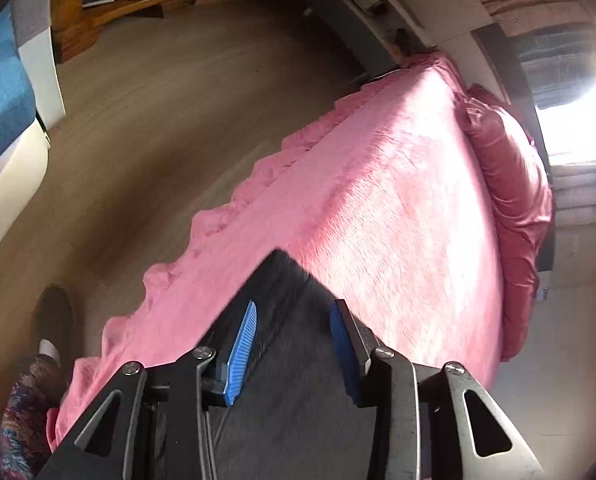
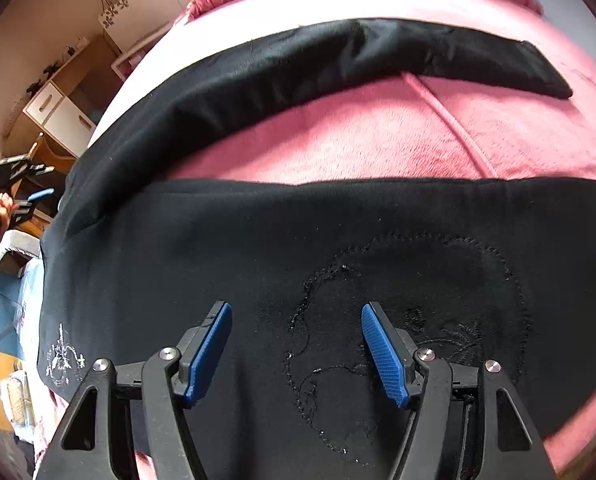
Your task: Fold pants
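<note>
Pants [image 2: 258,240] lie directly under the right gripper [image 2: 296,346], black, spread on the pink bed [image 2: 357,132]; one leg [image 2: 337,60] arcs ahead of the jaws, the other runs across beneath them. Left gripper [image 1: 292,340]: jaws apart, dark cloth under and between the fingers, contact unclear; probably poised at the pants' edge, near the bed's side, to take a hold. Right gripper: jaws wide, gripping nothing, hovering over the stitched motif [image 2: 409,304]. Legs apart, so judged early: no fold made yet.

Matt black cloth pants [image 2: 258,248], fuzzy pink blanket [image 2: 377,140]
</note>
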